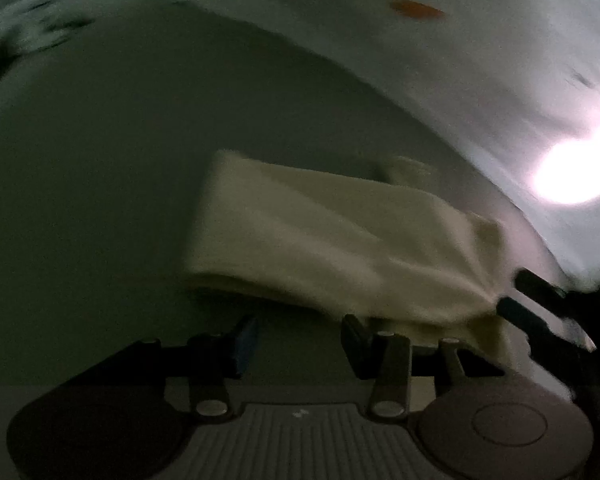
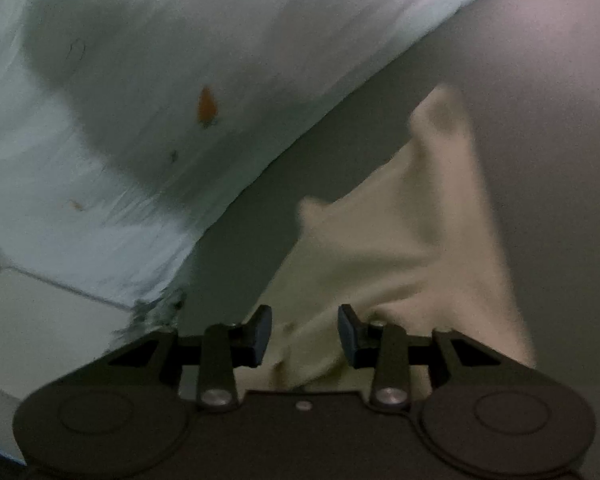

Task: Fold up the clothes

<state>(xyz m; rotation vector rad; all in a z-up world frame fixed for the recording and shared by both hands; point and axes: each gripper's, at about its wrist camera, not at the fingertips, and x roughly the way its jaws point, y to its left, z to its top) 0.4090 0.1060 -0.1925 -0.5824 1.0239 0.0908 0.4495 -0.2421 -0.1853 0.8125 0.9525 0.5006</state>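
Cloth (image 1: 320,236) lay near the table's (image 1: 100,180) edge; my left gripper (image 1: 300,344) stood open and empty, my right gripper (image 2: 304,336) pinched its corner.

A single garment (image 1: 320,236), pale cream and soft-looking, lay on the grey surface (image 1: 100,200), folded into a broad band of several layers. In the left wrist view its stacked fold edges showed along the near side, and the band ran slantwise, one end square and flat, the other drawn into a puckered, bunched corner lifted slightly off the surface. That bunched end sat close to the surface's far edge. In the right wrist view the cloth (image 2: 400,264) rose in loose creases, with two pointed corners standing out toward the far edge. Blur hid the seams and the garment's type.
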